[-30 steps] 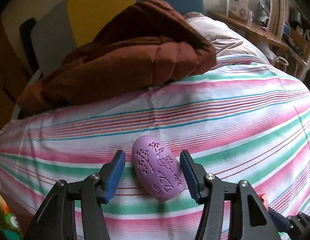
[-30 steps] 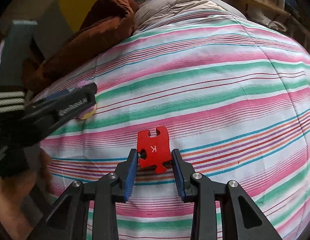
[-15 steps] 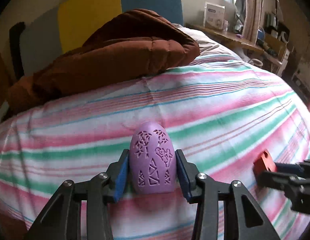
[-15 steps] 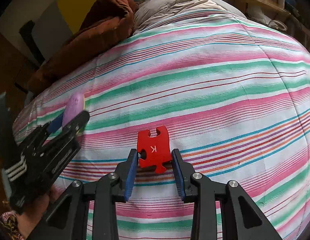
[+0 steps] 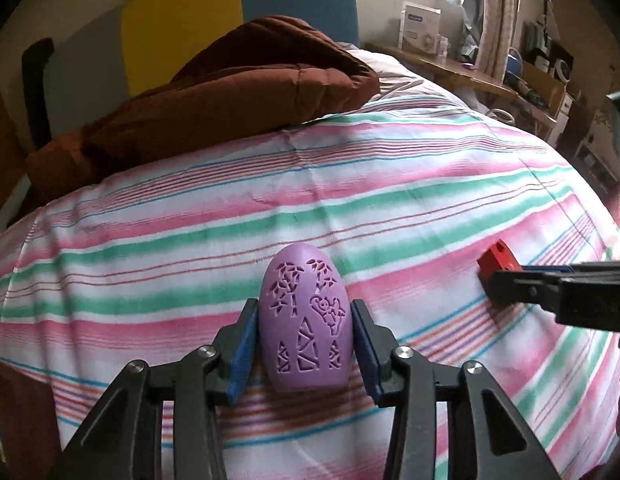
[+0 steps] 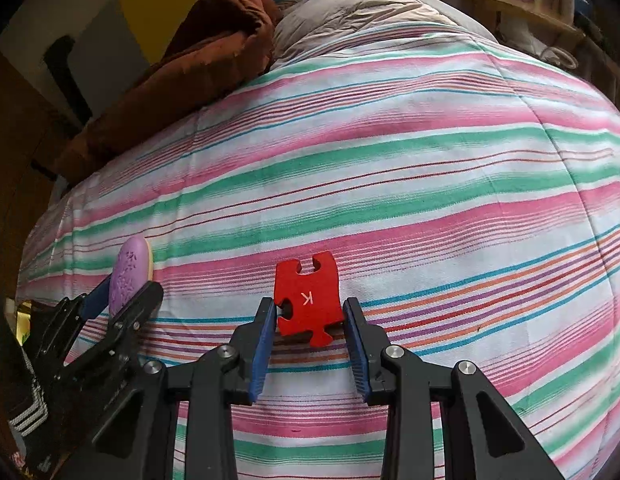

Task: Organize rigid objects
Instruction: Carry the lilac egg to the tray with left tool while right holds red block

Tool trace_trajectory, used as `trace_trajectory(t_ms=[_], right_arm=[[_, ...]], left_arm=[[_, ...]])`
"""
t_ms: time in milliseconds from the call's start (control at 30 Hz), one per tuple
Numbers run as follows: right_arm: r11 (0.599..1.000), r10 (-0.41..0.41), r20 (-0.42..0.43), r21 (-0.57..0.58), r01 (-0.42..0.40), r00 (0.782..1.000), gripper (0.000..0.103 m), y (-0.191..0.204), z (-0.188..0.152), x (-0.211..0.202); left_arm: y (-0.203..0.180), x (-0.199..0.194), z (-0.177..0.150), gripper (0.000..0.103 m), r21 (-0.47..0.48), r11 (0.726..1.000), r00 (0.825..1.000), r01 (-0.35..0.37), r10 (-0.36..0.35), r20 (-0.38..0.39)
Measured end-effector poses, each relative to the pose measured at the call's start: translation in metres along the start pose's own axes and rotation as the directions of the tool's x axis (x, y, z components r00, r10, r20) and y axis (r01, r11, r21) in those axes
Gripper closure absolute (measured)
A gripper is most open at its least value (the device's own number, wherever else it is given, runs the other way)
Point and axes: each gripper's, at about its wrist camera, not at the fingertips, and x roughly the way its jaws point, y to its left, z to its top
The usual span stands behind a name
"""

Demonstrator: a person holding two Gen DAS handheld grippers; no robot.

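A purple egg-shaped piece (image 5: 304, 320) with cut-out patterns stands upright between the blue pads of my left gripper (image 5: 304, 330), which is shut on it above the striped bedspread (image 5: 350, 200). Seen from the right wrist, the same purple piece (image 6: 128, 276) shows a pale yellow back. My right gripper (image 6: 310, 316) is shut on a red puzzle piece (image 6: 308, 298) marked with a letter K. In the left wrist view that red puzzle piece (image 5: 498, 258) sticks out of the right gripper at the right edge.
A brown quilted blanket (image 5: 214, 96) lies bunched at the far end of the bed, against a yellow and blue headboard (image 5: 238, 12). A cluttered wooden shelf (image 5: 470, 72) runs along the far right. A beige pillow (image 6: 350, 12) sits beside the blanket.
My left gripper closed on the purple piece, lifted it upright and carried it rightward toward the right gripper. The right gripper stayed still, holding the red puzzle piece.
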Motion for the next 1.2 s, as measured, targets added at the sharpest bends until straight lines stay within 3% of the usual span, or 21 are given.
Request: trace_trajectory(t_ms=[300,633,1000,1200], right_arm=[[0.999,-0.005,0.03,-0.05,0.006,1.0,0.069,0.005,0.001,-0.002],[0.992,-0.027,0.079,-0.121,0.037,0.996,0.069,0.018,-0.001,-0.002],[0.976,-0.068,0.1,-0.198,0.087,0.993,0.069,0.029,-0.01,0.0],[0.95,-0.084,0.147,-0.285,0.124,0.986,0.069,0.044,-0.016,-0.003]], left_arm=[[-0.004,-0.021,-0.026,0.058,0.012,1.0,1.0,-0.011,0.011,0.002],[-0.001,-0.068,-0.071,0.059,-0.068,0.994,0.996,0.088,-0.089,-0.008],[0.01,-0.133,-0.111,0.059,-0.07,0.988,0.989,0.14,-0.137,0.049],[0.035,-0.174,-0.131,0.059,-0.078,0.987,0.986,0.143,-0.136,0.092]])
